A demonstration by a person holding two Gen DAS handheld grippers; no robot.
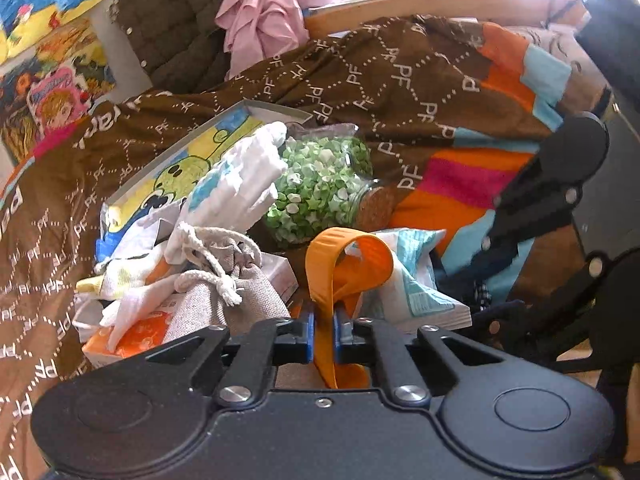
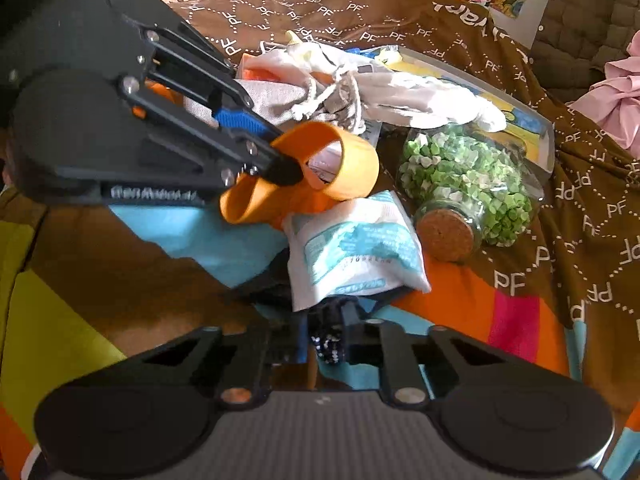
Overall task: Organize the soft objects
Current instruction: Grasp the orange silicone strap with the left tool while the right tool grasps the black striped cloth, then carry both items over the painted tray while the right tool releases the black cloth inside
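Observation:
My left gripper [image 1: 324,334] is shut on an orange elastic band [image 1: 348,260], which loops up above the blue pads. In the right wrist view the same gripper [image 2: 286,170] reaches in from the upper left, pinching the band [image 2: 352,160]. My right gripper [image 2: 326,332] is shut on a dark navy cloth with white dots [image 2: 328,344] that lies half under a white and teal packet [image 2: 352,248]. Behind the band lie a white glove [image 1: 240,184] and a linen drawstring pouch [image 1: 232,288].
A glass jar of green paper stars with a cork stopper [image 1: 320,188] lies on its side on the brown patterned blanket [image 1: 400,80]. A shallow picture box [image 1: 180,160] and an orange packet [image 1: 136,332] lie left. A dark quilted jacket [image 1: 168,20] and pink cloth [image 1: 260,12] sit behind.

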